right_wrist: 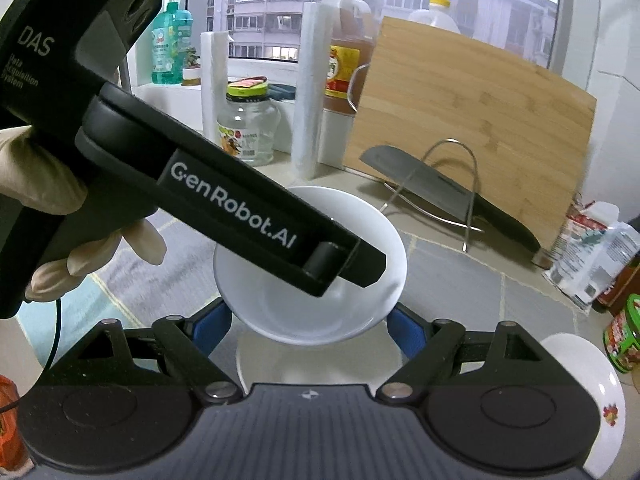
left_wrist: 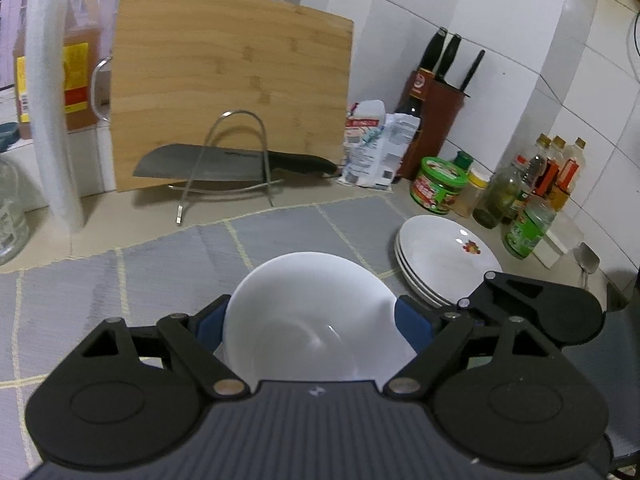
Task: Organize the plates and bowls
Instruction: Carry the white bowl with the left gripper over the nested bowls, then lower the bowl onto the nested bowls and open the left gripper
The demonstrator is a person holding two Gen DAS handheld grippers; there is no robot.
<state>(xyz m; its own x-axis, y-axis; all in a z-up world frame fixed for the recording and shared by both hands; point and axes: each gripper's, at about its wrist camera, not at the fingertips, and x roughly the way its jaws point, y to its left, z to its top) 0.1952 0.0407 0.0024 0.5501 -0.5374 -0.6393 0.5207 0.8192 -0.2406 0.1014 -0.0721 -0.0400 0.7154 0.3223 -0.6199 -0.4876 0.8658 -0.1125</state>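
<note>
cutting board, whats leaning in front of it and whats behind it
A dark cleaver rests in a wire rack against the cutting board. Above its top edge show the caps of two oil bottles; a metal handle sticks out beside it. The rest behind is covered.

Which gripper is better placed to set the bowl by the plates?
Left gripper: its pads seem to grip the bowl, with the plates close beside. The right gripper is open and empty.
</note>
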